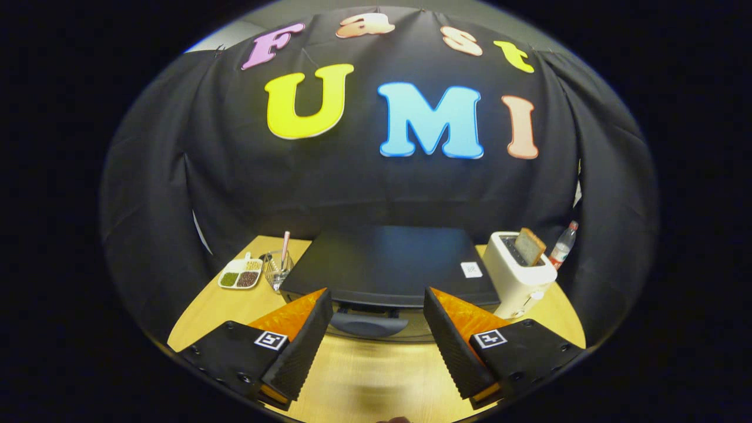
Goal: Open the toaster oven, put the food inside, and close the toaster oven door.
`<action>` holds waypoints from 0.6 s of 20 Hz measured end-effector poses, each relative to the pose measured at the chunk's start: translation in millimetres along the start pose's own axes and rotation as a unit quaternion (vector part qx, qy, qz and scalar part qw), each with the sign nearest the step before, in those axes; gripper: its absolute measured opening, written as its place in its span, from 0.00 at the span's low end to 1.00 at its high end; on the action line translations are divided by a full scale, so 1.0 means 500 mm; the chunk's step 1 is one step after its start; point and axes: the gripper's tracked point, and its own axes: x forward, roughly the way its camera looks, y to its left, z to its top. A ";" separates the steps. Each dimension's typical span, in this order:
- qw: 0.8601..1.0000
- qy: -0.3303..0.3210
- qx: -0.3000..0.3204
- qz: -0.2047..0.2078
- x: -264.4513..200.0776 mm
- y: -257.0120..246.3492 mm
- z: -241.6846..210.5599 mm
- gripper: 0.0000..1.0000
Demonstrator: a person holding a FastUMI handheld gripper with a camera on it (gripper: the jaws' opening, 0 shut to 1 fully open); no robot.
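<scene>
claw (378,329) spread, empty, lower centre | black boxy toaster oven (388,264) shut, grey curved handle (368,323) between fingers | risk: high approach could slip off handle

Toaster oven (388,264) front hidden below own top; claw (379,305) fingers flank handle.

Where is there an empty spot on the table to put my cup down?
Bare wood lies between the open gripper fingers, in front of the toaster oven. It is crowded left of the oven, with the divided dish and wire holder, and right, with the toaster and bottle.
</scene>
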 end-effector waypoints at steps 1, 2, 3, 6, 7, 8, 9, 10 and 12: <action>1.000 -0.021 -0.010 -0.009 -0.026 -0.017 0.034 0.99; 0.999 -0.045 -0.014 -0.017 -0.057 -0.038 0.068 0.99; 0.998 -0.065 -0.014 -0.021 -0.081 -0.054 0.095 0.99; 0.994 -0.104 -0.005 -0.043 -0.164 -0.119 0.142 0.98; 0.993 -0.112 -0.003 -0.049 -0.188 -0.139 0.146 0.98; 0.991 -0.117 0.002 -0.059 -0.212 -0.167 0.147 0.98; 0.991 -0.120 0.009 -0.066 -0.228 -0.194 0.143 0.99; 0.990 -0.122 0.020 -0.072 -0.248 -0.221 0.137 0.98; 0.988 -0.127 0.039 -0.082 -0.271 -0.271 0.121 0.98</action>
